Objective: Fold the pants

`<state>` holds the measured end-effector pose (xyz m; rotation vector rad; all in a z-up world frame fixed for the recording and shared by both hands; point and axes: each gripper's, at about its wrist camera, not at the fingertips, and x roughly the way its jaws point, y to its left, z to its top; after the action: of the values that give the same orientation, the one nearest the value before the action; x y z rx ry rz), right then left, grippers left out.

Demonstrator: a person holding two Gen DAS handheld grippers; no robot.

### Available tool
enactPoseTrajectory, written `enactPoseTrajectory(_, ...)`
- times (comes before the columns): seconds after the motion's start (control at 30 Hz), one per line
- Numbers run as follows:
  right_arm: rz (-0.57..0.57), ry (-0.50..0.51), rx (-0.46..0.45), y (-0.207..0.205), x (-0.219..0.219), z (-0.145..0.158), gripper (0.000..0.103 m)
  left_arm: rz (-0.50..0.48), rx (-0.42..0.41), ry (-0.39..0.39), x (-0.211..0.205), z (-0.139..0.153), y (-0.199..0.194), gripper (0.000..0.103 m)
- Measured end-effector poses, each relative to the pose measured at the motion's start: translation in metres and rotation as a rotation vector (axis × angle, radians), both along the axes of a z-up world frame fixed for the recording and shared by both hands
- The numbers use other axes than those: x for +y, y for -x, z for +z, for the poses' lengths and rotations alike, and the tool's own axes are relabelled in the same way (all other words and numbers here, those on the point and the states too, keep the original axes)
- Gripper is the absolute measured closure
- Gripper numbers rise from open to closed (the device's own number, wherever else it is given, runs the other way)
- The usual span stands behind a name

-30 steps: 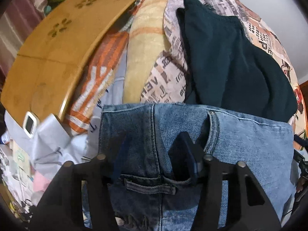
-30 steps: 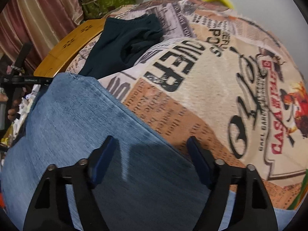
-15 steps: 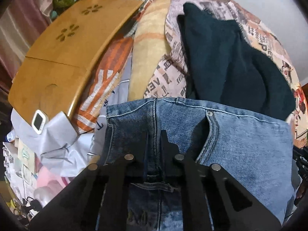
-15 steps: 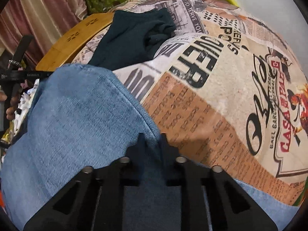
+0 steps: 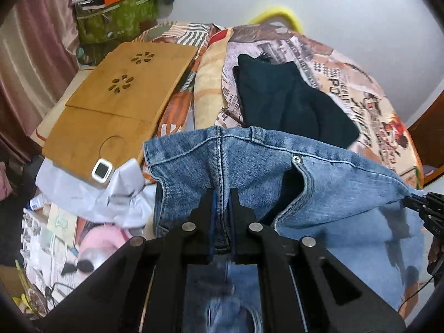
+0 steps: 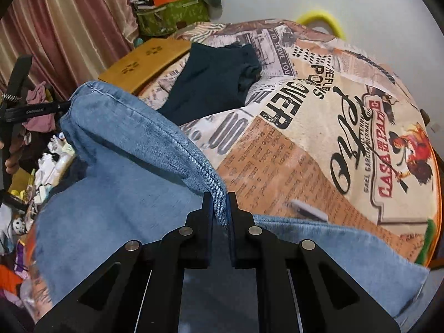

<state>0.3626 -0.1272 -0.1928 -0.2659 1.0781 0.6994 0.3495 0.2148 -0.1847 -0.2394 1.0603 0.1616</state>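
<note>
Above printed blanket (image 6: 347, 127), jeans (image 5: 249, 163) stretched sideways between left claw (image 5: 222, 194) and right claw (image 6: 220, 197), both clamping denim.

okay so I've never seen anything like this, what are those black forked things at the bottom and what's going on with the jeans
Those black forks are handheld grippers; a person holds one in each hand, with a camera on each looking along its fingers. One picture is from the left gripper, the other from the right gripper. Both have their jaws shut on the blue jeans, lifting one edge above a bed covered by a newspaper-print blanket. A dark folded garment lies beyond, with a wooden lap tray to the left.
</note>
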Motion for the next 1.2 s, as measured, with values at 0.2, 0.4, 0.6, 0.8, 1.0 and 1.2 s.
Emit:
enactPoseTrajectory(0.2,0.034,0.002,-0.032,0.049,-0.004,0.013,0.096,-0.003,0.003,0.002,-0.008,0.007,0.052,0.096)
enactPoseTrajectory(0.4,0.048,-0.018,-0.032,0.088,-0.007,0.017,0.096,-0.024,0.019,-0.001,-0.016,-0.002,0.093,0.096)
enactPoseTrajectory(0.6,0.053,-0.029,-0.017,0.117,-0.006,0.01,0.096,-0.037,0.024,-0.035,-0.024,-0.005,0.124,0.096)
enactPoseTrajectory(0.8,0.08,-0.03,0.016,0.141,-0.003,-0.003,0.096,-0.025,-0.034,-0.051,-0.025,0.022,0.139,0.07)
enactPoseTrajectory(1.0,0.093,-0.005,-0.005,0.159,-0.002,-0.012,0.095,0.008,-0.126,-0.054,-0.026,0.045,0.131,0.038)
enactPoseTrajectory(1.2,0.066,-0.034,0.012,0.16,-0.006,-0.012,0.094,0.011,-0.084,-0.077,-0.034,0.026,0.097,0.035)
